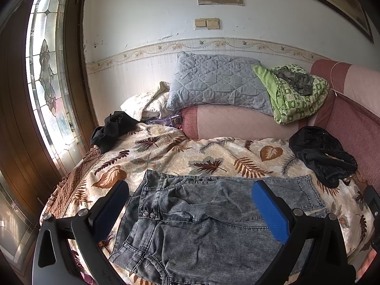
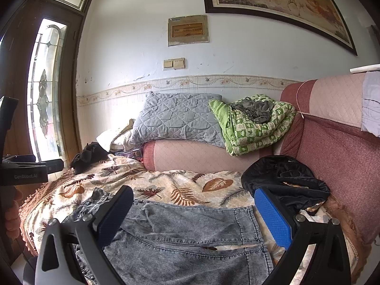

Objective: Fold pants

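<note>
Grey washed-denim pants [image 1: 201,223] lie flat on a leaf-print bedspread [image 1: 180,152], waistband to the left, legs running right. My left gripper [image 1: 190,197] hovers above the waist area, jaws wide open and empty. In the right wrist view the pants [image 2: 190,232] show their leg ends with hems at the right. My right gripper [image 2: 192,204] hovers above the legs, jaws wide open and empty. The left gripper's body [image 2: 26,171] shows at the left edge of the right wrist view.
A black garment [image 1: 323,156] lies at the right by the pink sofa back [image 1: 356,123]. Another black garment [image 1: 111,130] lies at the far left. A grey pillow [image 1: 218,83] and green blanket [image 1: 294,95] sit behind. A glass door [image 1: 45,76] is at left.
</note>
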`<control>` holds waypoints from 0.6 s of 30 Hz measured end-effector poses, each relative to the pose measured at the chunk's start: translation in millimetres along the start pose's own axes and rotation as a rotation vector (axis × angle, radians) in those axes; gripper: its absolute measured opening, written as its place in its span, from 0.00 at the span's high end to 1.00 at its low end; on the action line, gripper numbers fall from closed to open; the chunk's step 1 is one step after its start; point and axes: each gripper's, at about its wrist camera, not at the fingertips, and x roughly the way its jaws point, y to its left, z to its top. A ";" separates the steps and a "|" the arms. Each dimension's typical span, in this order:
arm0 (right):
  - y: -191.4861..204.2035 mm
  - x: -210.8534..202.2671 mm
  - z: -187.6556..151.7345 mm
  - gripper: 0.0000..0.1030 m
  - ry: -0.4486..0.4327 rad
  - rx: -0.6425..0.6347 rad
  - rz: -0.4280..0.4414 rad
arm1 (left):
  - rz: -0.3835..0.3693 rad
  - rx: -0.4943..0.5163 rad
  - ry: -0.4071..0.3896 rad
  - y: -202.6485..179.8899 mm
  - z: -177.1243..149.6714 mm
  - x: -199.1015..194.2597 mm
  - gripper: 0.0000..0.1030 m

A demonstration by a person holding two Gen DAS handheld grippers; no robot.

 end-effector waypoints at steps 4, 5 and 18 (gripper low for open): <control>-1.2 1.3 0.7 0.00 0.010 0.001 -0.001 | 0.000 -0.004 0.011 1.4 1.1 1.3 0.00; -1.2 2.0 0.5 0.00 0.012 0.002 -0.001 | -0.002 -0.006 0.015 2.5 1.7 3.9 0.00; -61.9 67.0 -7.7 0.00 0.174 0.088 -0.100 | 0.075 0.008 0.178 30.7 -20.8 90.3 0.00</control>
